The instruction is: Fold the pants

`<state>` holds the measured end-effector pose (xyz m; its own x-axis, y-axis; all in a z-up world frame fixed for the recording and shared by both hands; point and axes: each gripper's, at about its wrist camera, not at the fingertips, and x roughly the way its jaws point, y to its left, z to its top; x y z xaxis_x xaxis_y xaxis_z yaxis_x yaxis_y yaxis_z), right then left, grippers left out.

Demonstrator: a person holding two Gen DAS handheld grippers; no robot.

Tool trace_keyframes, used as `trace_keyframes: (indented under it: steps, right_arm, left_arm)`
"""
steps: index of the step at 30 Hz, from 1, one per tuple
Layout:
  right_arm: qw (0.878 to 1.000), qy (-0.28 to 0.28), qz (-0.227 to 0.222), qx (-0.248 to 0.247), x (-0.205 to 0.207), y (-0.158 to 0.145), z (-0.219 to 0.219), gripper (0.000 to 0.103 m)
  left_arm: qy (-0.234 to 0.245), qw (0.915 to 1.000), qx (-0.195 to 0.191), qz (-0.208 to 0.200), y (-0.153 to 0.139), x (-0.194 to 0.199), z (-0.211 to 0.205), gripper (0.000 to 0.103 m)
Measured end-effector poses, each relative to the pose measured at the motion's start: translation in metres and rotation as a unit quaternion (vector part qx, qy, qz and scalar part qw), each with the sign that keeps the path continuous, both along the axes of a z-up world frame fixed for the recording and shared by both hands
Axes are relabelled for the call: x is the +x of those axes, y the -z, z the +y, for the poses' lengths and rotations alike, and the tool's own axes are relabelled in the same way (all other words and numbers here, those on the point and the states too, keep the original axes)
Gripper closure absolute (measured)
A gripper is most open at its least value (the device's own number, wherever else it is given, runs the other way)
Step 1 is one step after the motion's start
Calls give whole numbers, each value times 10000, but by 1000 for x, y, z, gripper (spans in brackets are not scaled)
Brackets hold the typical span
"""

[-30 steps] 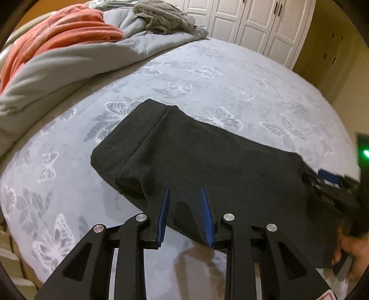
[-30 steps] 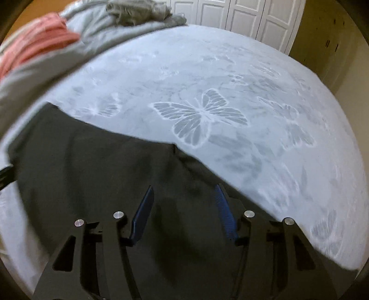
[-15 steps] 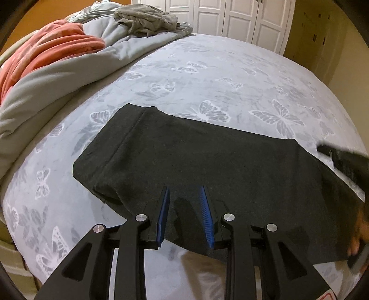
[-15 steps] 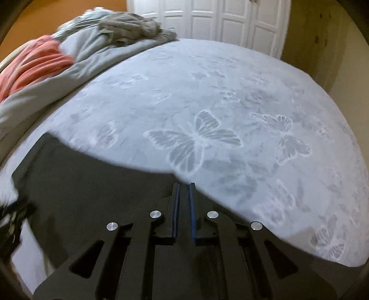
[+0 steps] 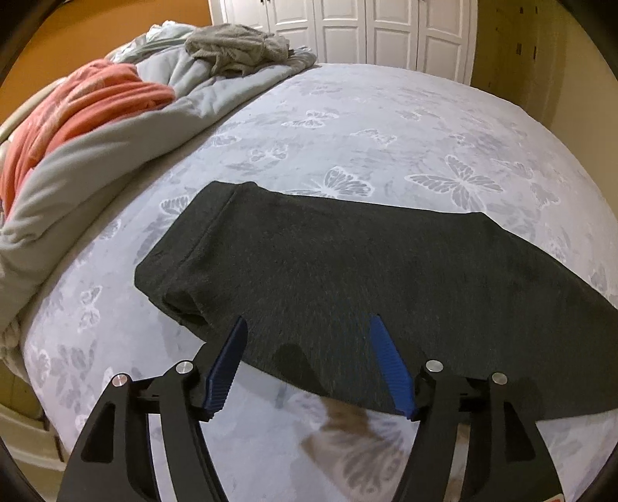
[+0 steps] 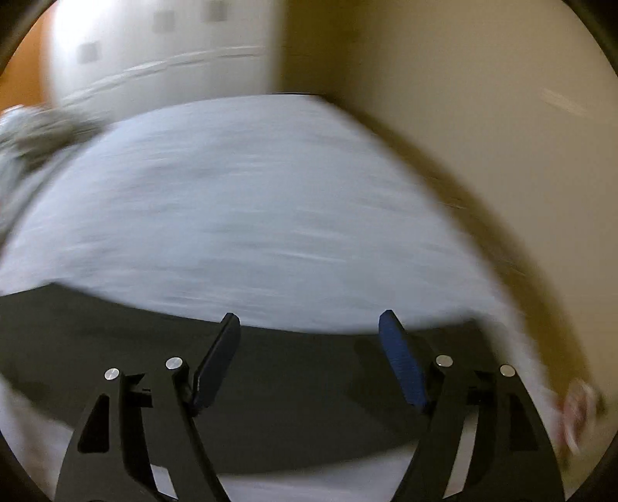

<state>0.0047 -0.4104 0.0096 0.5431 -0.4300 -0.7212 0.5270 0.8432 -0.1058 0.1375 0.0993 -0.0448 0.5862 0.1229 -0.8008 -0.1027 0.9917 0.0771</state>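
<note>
Left tongs (image 5: 307,328): jaws were opening, spread wide over the near edge of the pants, nothing pinched between the blue pads; they threw a shadow on the cloth.
Right tongs (image 6: 309,322): jaws were opening too, wide apart above the dark cloth, gripping nothing; this view was heavily smeared by motion.
Pants (image 5: 347,278): dark charcoal, lying flat on the bed as 1 long folded band, running from the left side of the left view off toward its right edge; the stitched band end sat at the left, with a small open mouth of cloth at the near-left corner.
Pants in right view (image 6: 270,386): a dark strip under and between the pads, its near and far edges both visible against the sheet.
Handling: the cloth looked soft, limp and light, a thick knit that would sag and drape when lifted rather than keep its shape; not slippery, not fragile.
Where to grip: I judged the 2 corners of 1 short end the best hold, 1 per tongs, pinching all layers together so the fold would not slide apart.
Bed (image 5: 386,127): pale sheet printed with butterflies.
Bedding (image 5: 116,127): grey duvet heaped at the far left, an orange blanket (image 5: 89,104) and a crumpled grey garment (image 5: 239,50) on it.
Doors (image 5: 367,31): white panelled, beyond the bed.
Writing: none readable; a red and white sticker corner at the lower right of the left view was cut off.
</note>
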Motion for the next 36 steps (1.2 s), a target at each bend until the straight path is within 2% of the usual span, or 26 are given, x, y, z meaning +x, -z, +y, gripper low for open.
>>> trace_keyframes:
  steps: [2, 4, 7, 9, 12, 15, 18, 20, 21, 22, 23, 24, 26, 29, 31, 33, 36]
  right_arm:
    - [9973, 675, 140, 254, -43, 15, -53, 31]
    - [9830, 1386, 13, 1206, -92, 38, -117, 31]
    - [9657, 1628, -379, 1986, -133, 59, -160, 31]
    - [9583, 1678, -415, 2277, -147, 71, -169, 31]
    - [9396, 1555, -733, 2959, -155, 84, -177, 31]
    - [9290, 1479, -866, 3280, -148, 92, -184, 31]
    - [9182, 1577, -807, 3542, -135, 103, -185, 28]
    - [9193, 1672, -789, 3475, -126, 105, -183, 28]
    - [9230, 1671, -796, 3373, -122, 102, -180, 38]
    - [9242, 1609, -812, 3365, -117, 102, -178, 63]
    - [9247, 1564, -779, 3382, -112, 102, -175, 76]
    - [9245, 1564, -722, 3400, -106, 102, -172, 99]
    - [9247, 1562, -893, 3355, -102, 92, -165, 98]
    - [9315, 989, -1743, 3036, -91, 33, -135, 98]
    - [9328, 522, -2126, 2863, -83, 1, -106, 98]
    - [9344, 37, -2302, 2719, -67, -22, -71, 98]
    - [9400, -824, -2157, 2510, -29, -39, -4, 98]
  left_arm:
    - [-7, 10000, -24, -58, -4, -5, 1, 33]
    - [-98, 9997, -153, -138, -9, -9, 5, 32]
    - [-268, 9980, -526, -214, -16, -9, 10, 30]
    - [-397, 9965, -706, -208, -15, -7, 11, 30]
    - [-486, 9943, -937, -134, -9, -5, 9, 30]
    - [-365, 9949, -936, -1, 0, -5, 2, 30]
    - [-116, 9953, -953, 134, 7, -4, -6, 30]
    - [48, 9950, -982, 182, 9, -5, -11, 30]
    - [144, 9950, -969, 183, 8, -6, -15, 30]
    - [210, 9953, -935, 169, 8, -7, -18, 30]
    - [263, 9955, -902, 146, 7, -8, -21, 30]
    - [327, 9959, -836, 124, 7, -8, -25, 30]
    - [417, 9964, -732, 89, 6, -9, -31, 30]
    - [527, 9965, -645, 25, 3, -11, -37, 30]
    - [606, 9964, -601, -21, 0, -14, -41, 28]
    - [661, 9964, -516, -80, -2, -17, -44, 27]
    - [738, 9963, -426, -139, -4, -20, -47, 27]
